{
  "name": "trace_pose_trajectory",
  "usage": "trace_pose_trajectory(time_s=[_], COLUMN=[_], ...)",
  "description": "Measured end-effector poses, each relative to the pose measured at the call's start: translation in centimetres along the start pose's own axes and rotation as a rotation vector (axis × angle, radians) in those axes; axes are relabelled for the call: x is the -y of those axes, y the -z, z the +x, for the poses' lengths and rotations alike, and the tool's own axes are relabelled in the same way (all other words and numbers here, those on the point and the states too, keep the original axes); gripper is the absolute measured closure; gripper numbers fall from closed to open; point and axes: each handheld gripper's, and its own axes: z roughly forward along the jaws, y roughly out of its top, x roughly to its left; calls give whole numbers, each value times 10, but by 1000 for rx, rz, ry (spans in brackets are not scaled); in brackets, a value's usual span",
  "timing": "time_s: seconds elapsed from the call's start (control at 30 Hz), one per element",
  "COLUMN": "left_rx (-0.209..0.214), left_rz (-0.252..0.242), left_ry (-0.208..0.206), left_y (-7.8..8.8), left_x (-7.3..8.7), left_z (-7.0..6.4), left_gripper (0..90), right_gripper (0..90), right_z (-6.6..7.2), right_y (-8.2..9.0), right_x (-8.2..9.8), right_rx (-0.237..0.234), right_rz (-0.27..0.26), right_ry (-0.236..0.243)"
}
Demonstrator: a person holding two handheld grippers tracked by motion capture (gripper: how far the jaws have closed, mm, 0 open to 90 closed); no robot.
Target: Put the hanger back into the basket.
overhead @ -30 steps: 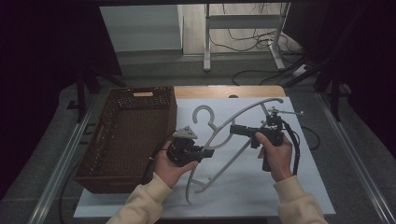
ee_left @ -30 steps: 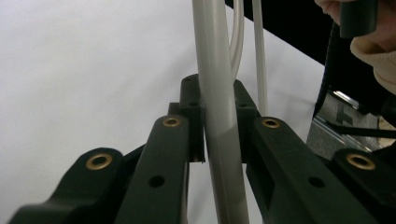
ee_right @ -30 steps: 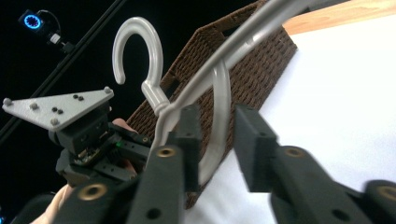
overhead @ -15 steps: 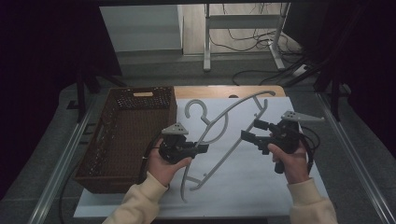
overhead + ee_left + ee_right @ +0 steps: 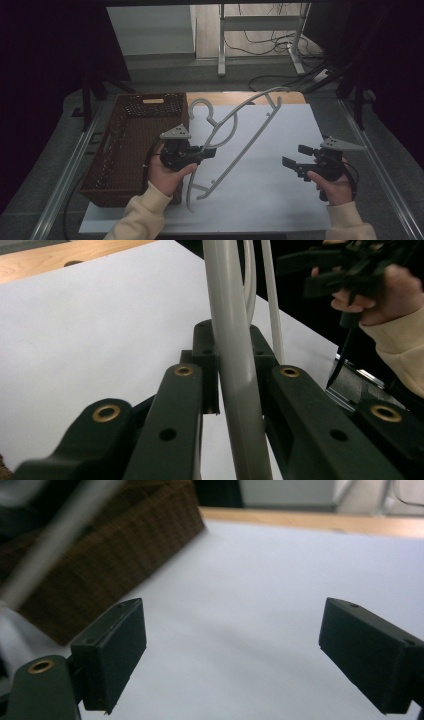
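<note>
A pale grey plastic hanger (image 5: pixel 247 135) hangs tilted above the white sheet (image 5: pixel 280 200), its hook (image 5: pixel 196 106) toward the basket and its far end raised at the back. My left gripper (image 5: pixel 209 151) is shut on one of its bars; in the left gripper view the bar (image 5: pixel 235 390) runs straight up between the closed jaws of the left gripper (image 5: pixel 232 347). My right gripper (image 5: pixel 292 155) is held off to the right, apart from the hanger, and its jaws stand wide open around nothing. The right gripper (image 5: pixel 232 650) faces the bare sheet.
A brown wicker basket (image 5: pixel 131 145) stands on the table's left side, close beside my left hand, and shows blurred as the basket (image 5: pixel 100 555) in the right gripper view. The wooden table edge (image 5: pixel 240 97) lies beyond the sheet. Metal rails (image 5: pixel 385 170) run along both sides.
My right gripper has come off the hanger and drawn back to the right and toward me, open. The left gripper has kept its hold, and the hanger's far end has swung higher.
</note>
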Motion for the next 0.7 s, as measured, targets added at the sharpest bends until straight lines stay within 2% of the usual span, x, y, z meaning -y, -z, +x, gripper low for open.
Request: trace_pose_trajectory(time_s=[0.07, 0.2, 0.37, 0.7], left_rx=[-1, -3, -4, -25], left_rz=[-1, -11, -36, -97], left_ry=[0, 3, 6, 19], left_y=[1, 8, 20, 44], left_x=[0, -1, -3, -7], left_z=[1, 3, 7, 14], left_gripper=[803, 803, 804, 808], right_gripper=[123, 122, 122, 117], right_z=[-5, -12, -12, -13], right_y=[-3, -10, -18, -23], right_x=[5, 15, 21, 24], right_rx=[28, 54, 76, 107], right_rz=[29, 77, 129, 179], right_ry=[1, 1, 30, 64])
